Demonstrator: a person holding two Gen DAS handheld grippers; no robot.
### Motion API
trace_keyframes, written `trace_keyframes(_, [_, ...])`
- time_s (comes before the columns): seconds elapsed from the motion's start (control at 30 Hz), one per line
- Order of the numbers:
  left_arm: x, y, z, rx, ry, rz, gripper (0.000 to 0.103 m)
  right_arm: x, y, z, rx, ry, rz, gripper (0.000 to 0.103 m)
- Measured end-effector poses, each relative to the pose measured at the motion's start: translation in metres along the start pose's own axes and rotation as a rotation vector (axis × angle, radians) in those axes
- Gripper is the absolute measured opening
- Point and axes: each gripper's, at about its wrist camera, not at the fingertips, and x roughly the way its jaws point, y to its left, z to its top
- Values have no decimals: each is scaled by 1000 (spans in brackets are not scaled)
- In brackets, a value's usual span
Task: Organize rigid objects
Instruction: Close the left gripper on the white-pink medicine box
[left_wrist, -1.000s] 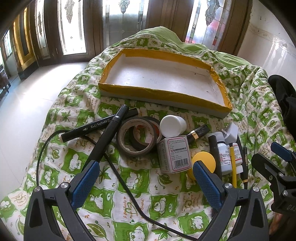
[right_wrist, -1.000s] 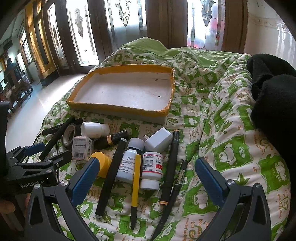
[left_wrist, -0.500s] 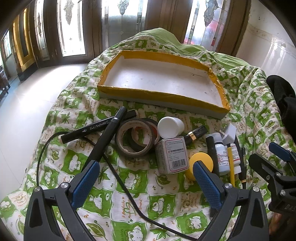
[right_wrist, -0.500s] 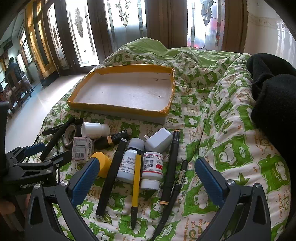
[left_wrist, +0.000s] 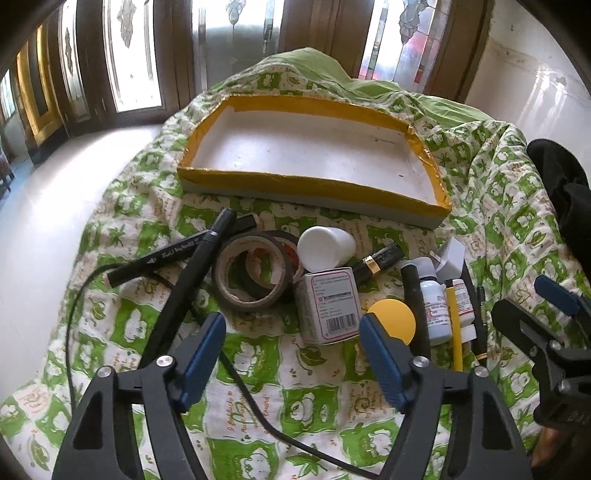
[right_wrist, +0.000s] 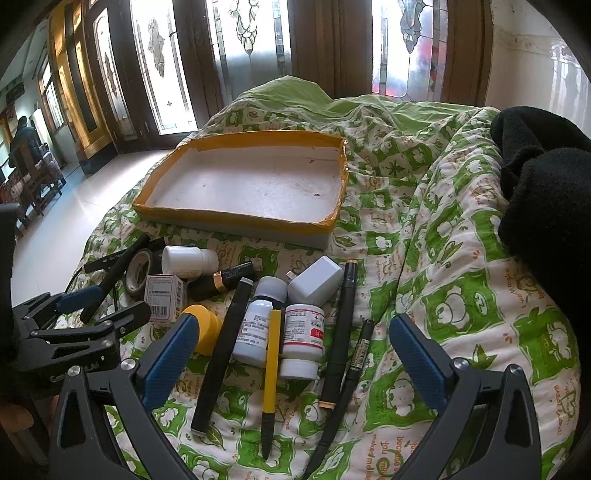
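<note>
On the green-printed quilt (right_wrist: 424, 236), rigid clutter sits just before the yellow-taped tray (right_wrist: 236, 218): tape rolls (left_wrist: 251, 275), a boxy carton (left_wrist: 328, 306) partly hiding the yellow disc (left_wrist: 393, 319), bottles overlapped by a yellow pen (right_wrist: 271, 354). Label text unreadable. Left tool (left_wrist: 291, 354) and right tool (right_wrist: 291, 354) both spread, gripping nothing.

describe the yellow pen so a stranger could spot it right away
Start at the yellow-rimmed tray on the green quilt, then drop to the pile in front. The yellow pen lies between two white medicine bottles, the only yellow-barrelled stick among black markers.
</note>
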Motion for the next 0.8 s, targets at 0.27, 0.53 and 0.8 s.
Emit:
trace_keyframes(0.27, [14,-1,8,-88,50,-74,74,0,0,0,0,0,0,103])
trace_keyframes(0.53, [27,-25,8,-1,80,-33,48,1,-1,0,2,0,2,103])
trace_keyframes(0.8, [27,-27,9,53,73,-28,40,4,1,-1,-3,13,22,96])
